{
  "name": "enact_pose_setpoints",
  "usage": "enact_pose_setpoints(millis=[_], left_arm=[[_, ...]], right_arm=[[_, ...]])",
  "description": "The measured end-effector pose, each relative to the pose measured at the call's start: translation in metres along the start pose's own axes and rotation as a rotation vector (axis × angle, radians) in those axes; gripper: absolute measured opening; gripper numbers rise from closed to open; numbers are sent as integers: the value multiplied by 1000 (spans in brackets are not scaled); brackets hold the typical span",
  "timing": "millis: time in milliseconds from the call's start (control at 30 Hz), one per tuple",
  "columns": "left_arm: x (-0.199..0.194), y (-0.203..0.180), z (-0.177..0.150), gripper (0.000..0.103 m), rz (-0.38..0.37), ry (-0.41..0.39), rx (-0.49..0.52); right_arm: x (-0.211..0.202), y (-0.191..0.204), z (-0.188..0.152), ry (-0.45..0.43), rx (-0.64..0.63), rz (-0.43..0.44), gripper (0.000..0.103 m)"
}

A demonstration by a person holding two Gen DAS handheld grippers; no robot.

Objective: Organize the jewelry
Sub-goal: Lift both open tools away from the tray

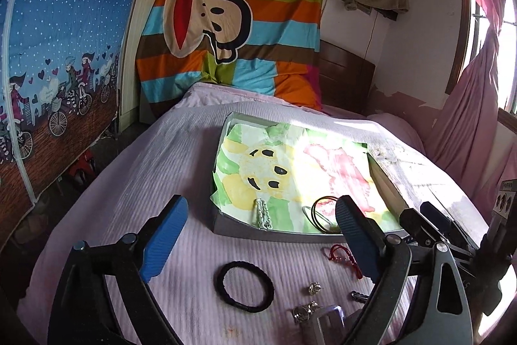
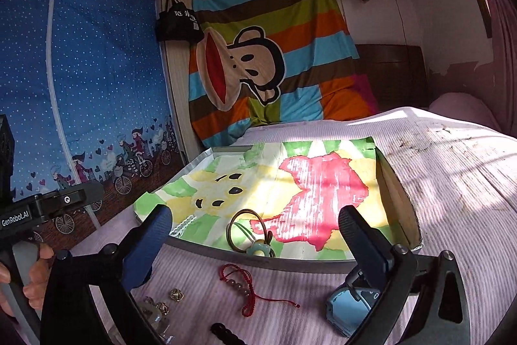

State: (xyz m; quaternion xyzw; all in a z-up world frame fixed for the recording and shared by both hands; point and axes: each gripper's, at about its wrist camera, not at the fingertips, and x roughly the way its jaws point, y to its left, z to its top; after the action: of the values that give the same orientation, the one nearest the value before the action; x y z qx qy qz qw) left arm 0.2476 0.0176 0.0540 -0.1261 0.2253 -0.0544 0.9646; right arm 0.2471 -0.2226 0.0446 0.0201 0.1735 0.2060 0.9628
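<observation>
A shallow grey tray (image 1: 274, 233) lined with a painted paper lies on the bed; it also shows in the right wrist view (image 2: 258, 257). In it lie a silver chain (image 1: 262, 214), a dark bangle (image 1: 323, 215) and a cord with a green pendant (image 2: 258, 248). On the bedspread before the tray lie a black braided bracelet (image 1: 244, 286), a red string bracelet (image 2: 248, 286), small silver earrings (image 1: 312, 287) and a blue watch (image 2: 349, 309). My left gripper (image 1: 258, 235) is open and empty above the black bracelet. My right gripper (image 2: 258, 244) is open and empty above the red bracelet.
The bed has a pale lilac ribbed cover (image 1: 155, 170). A striped monkey blanket (image 1: 232, 21) hangs at the far end, a blue wardrobe cover (image 1: 58, 54) stands left, pink curtains (image 1: 468, 105) right. The right gripper's body (image 1: 452, 241) shows beside the tray.
</observation>
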Motion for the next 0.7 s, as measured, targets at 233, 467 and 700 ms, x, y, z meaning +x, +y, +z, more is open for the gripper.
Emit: enact_pose_setpoints(millis=[233,467,700], left_arm=[[-52,-14,-7,98,24,-100,46],[-83,-26,-28,98,20,-115,75],[-97,-42,-54,98,-4,-98,138]], right_arm=[[-49,3,-11,-34,-37,-29,103],[-100,10,-15,-74,-48,-38,103],[-124,14,-31,-17,-114,-67,103]])
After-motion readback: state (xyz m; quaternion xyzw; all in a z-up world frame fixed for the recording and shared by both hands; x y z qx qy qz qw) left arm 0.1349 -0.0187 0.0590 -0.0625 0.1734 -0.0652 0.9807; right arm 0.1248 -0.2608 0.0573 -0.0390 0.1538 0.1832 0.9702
